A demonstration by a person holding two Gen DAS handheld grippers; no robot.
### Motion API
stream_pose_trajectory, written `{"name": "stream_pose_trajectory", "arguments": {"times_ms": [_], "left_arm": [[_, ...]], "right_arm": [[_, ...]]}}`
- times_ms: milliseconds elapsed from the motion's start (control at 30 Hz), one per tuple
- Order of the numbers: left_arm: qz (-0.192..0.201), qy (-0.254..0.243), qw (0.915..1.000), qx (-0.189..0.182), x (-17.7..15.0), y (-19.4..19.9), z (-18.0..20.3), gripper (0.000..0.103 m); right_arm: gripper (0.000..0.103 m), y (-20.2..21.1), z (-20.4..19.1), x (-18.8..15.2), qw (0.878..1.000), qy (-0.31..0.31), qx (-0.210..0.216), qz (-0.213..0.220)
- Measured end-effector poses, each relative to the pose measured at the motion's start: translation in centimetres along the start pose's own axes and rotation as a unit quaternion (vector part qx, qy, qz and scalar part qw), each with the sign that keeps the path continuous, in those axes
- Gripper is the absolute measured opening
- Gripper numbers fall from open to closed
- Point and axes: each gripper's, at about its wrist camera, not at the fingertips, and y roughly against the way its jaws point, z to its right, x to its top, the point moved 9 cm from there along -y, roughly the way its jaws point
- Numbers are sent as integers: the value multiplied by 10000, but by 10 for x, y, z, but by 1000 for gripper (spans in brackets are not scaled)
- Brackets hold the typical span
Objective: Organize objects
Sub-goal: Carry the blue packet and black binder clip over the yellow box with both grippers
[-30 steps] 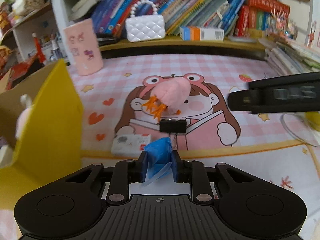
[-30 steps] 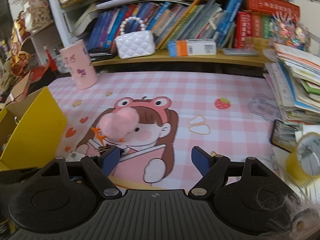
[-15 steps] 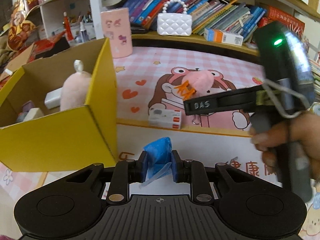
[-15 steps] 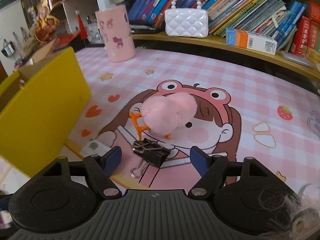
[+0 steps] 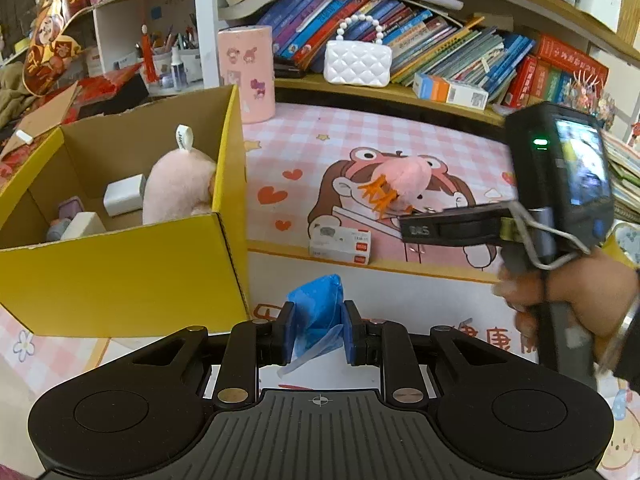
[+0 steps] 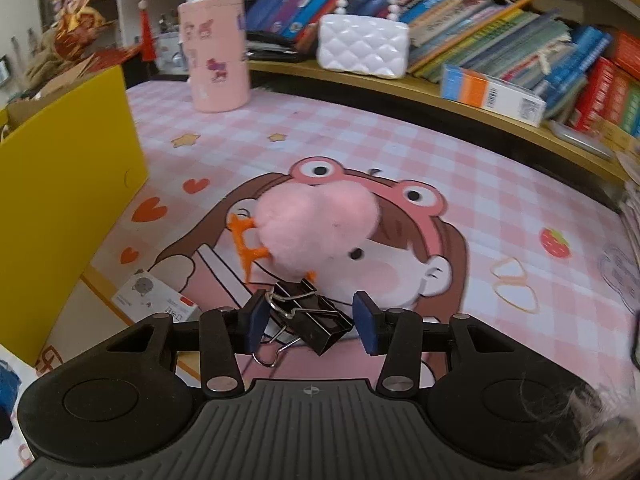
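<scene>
My left gripper (image 5: pixel 318 330) is shut on a blue plastic packet (image 5: pixel 318 312), held just right of the yellow cardboard box (image 5: pixel 120 272). The box holds a pink plush (image 5: pixel 176 188) and small white items. My right gripper (image 6: pixel 311 326) is open, with its fingers on either side of a black binder clip (image 6: pixel 310 318) lying on the mat; whether they touch it I cannot tell. A pink fluffy toy with orange feet (image 6: pixel 316 228) lies just beyond the clip. In the left wrist view the right gripper (image 5: pixel 452 230) reaches in beside that toy (image 5: pixel 404 178).
A small white box (image 5: pixel 340 244) lies on the cartoon desk mat (image 6: pixel 400 152). A pink cylinder (image 6: pixel 216 56), a white quilted purse (image 6: pixel 362 46) and rows of books (image 6: pixel 520 40) stand at the back. Rubber bands (image 6: pixel 514 282) lie to the right.
My left gripper has pulled back and left with the blue packet, showing the box interior. My right gripper has moved forward and narrowed around the binder clip.
</scene>
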Motion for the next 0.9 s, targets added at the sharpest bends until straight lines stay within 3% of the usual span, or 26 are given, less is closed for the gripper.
{"name": "stream_pose_trajectory", "arguments": {"times_ms": [500,700,900], "left_arm": [[252,-145,9982,-517,-11,24,-27,22],[401,-175,9968,-672,-19,48,-61,22],[476,-44,9966,-670,-33,68,-103,22]], "right_arm": [[42,108,-38,-36,9978,-647,98,-83],[42,139,-80,-51,9957,-926,63,-77],[42,156,-138,-58,9975,-695,158,-28]]}}
